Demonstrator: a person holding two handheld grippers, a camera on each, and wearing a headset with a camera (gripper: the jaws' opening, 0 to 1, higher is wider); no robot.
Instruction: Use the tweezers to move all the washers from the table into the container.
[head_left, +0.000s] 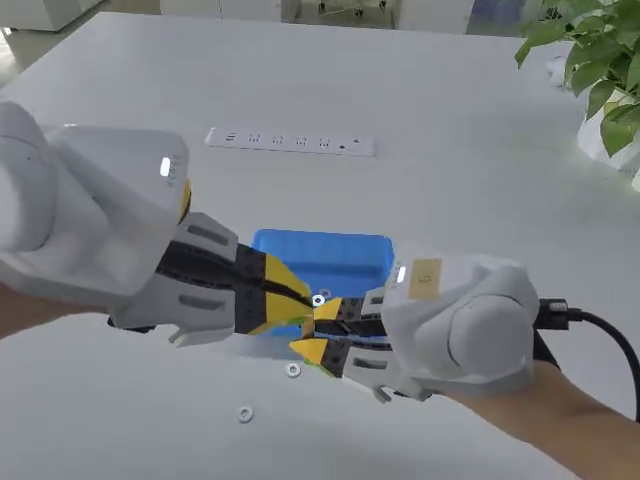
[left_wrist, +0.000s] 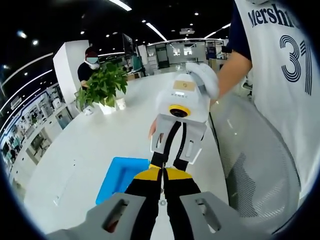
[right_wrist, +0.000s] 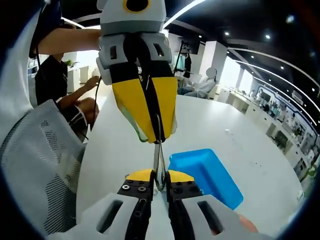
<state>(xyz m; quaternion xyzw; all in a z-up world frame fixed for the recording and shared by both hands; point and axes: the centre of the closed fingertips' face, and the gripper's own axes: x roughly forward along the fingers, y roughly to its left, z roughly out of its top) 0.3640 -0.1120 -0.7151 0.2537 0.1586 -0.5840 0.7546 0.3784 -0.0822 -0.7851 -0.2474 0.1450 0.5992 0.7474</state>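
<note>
Left claw and right claw both clamped tight on tweezers beside container.

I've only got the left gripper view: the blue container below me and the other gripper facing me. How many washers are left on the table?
Observer: Two, in the head view: a washer on the table just in front of the container, and a second washer nearer the person.
Operator: Is one on the tweezers?
Observer: A third washer sits where the left gripper and right gripper meet; I cannot tell whether it is gripped.
Operator: Who holds the tweezers?
Observer: In the right gripper view the tweezers run between both grippers, each shut on them.
</note>
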